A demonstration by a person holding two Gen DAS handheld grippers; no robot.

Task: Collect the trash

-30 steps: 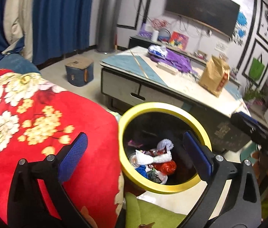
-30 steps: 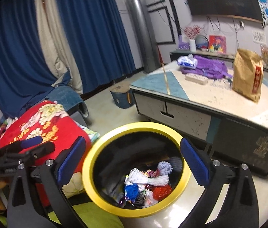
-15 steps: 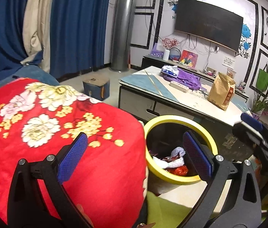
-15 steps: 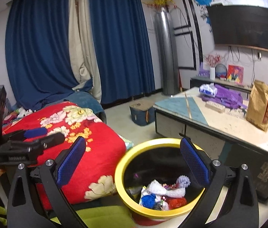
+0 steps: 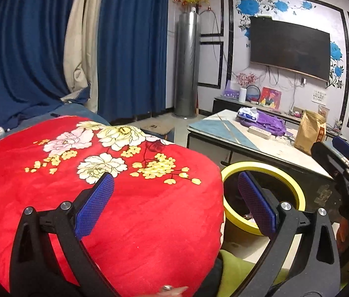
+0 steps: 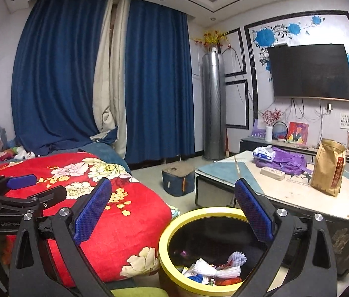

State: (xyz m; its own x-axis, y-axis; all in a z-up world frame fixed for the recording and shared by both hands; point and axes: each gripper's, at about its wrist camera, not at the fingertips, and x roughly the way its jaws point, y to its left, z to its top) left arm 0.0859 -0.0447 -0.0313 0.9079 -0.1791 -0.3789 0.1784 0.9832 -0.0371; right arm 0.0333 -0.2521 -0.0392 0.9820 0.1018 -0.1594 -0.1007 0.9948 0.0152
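Beside one red floral blanket (image 6: 105, 212), one yellow-rimmed bin (image 6: 174, 225) holds trash while both hand-held grippers (image 5: 174, 208) (image 6: 172, 210) gape empty.

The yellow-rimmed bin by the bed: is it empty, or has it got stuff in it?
Not empty. The bin stands upright with white paper and colourful wrappers in its bottom.

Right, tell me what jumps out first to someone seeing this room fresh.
The bright red blanket with white and yellow flowers fills the left foreground, draped over a sofa or bed. Right beside it on the floor stands the yellow-rimmed black trash bin, with crumpled white paper and coloured wrappers inside. Behind, tall dark blue curtains cover the far wall, and both grippers hang open and empty.
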